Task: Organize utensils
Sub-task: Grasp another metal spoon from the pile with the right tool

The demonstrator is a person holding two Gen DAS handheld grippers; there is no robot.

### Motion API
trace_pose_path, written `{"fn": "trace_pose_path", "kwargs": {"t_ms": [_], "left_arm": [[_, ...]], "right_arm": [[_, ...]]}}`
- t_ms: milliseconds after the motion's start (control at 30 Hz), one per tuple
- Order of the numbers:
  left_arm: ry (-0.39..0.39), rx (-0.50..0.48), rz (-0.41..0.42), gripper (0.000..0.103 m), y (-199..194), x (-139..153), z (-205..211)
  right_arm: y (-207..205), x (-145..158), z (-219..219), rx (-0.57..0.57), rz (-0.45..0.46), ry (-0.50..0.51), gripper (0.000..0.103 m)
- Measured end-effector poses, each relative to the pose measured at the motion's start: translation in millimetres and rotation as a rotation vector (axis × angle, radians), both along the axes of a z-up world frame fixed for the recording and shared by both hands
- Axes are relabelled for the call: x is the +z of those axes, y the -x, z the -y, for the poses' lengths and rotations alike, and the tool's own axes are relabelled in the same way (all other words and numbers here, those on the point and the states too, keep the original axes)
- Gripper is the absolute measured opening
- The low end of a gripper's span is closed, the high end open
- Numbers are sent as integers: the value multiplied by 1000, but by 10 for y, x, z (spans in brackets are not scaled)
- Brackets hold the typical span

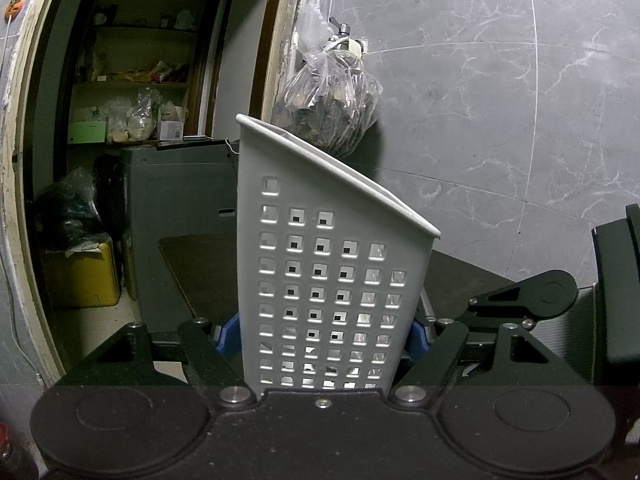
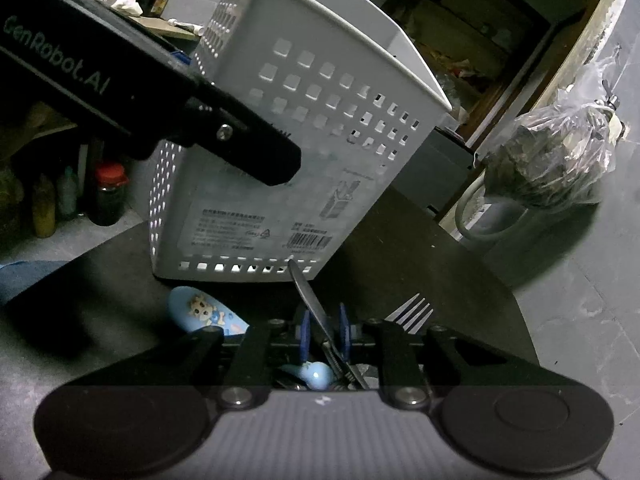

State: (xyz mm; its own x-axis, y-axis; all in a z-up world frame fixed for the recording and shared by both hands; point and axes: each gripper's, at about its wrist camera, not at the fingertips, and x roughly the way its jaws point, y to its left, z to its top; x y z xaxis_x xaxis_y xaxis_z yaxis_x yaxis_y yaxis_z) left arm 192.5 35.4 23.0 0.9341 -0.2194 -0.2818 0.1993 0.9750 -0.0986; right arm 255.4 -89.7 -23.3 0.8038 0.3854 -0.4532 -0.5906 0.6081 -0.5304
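A white perforated utensil holder (image 1: pixel 332 264) with a slanted rim stands on the dark table (image 2: pixel 420 240), and my left gripper (image 1: pixel 322 336) is shut on its lower walls with the blue pads on either side. In the right wrist view the holder (image 2: pixel 304 128) rises just behind my right gripper (image 2: pixel 324 330). That gripper is shut on a metal knife (image 2: pixel 310 300), whose tip points at the holder's base. A silver fork (image 2: pixel 414 312) lies to the right of the fingers. To their left is a light blue spoon with a cartoon (image 2: pixel 208 314).
A filled plastic bag (image 1: pixel 332 100) hangs on the grey tiled wall behind the holder. Bottles and jars (image 2: pixel 108 192) stand on the floor at the left. An open doorway with cluttered shelves (image 1: pixel 136 92) is beyond the table. A small pale blue piece (image 2: pixel 316 374) lies under the right gripper.
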Motion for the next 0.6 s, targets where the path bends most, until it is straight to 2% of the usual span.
{"fn": "trace_pose_path", "kwargs": {"t_ms": [167,267,600], "left_arm": [[1,0,0,77,1,-1,-2],[0,0,0,77,2,-2,-3],[1,0,1,77,7,0,-3]], "right_arm": [[21,5,18,2,12,3,11],[78,32,32,0,53,2,9],[207,243,150,3,111,-69,3]]}}
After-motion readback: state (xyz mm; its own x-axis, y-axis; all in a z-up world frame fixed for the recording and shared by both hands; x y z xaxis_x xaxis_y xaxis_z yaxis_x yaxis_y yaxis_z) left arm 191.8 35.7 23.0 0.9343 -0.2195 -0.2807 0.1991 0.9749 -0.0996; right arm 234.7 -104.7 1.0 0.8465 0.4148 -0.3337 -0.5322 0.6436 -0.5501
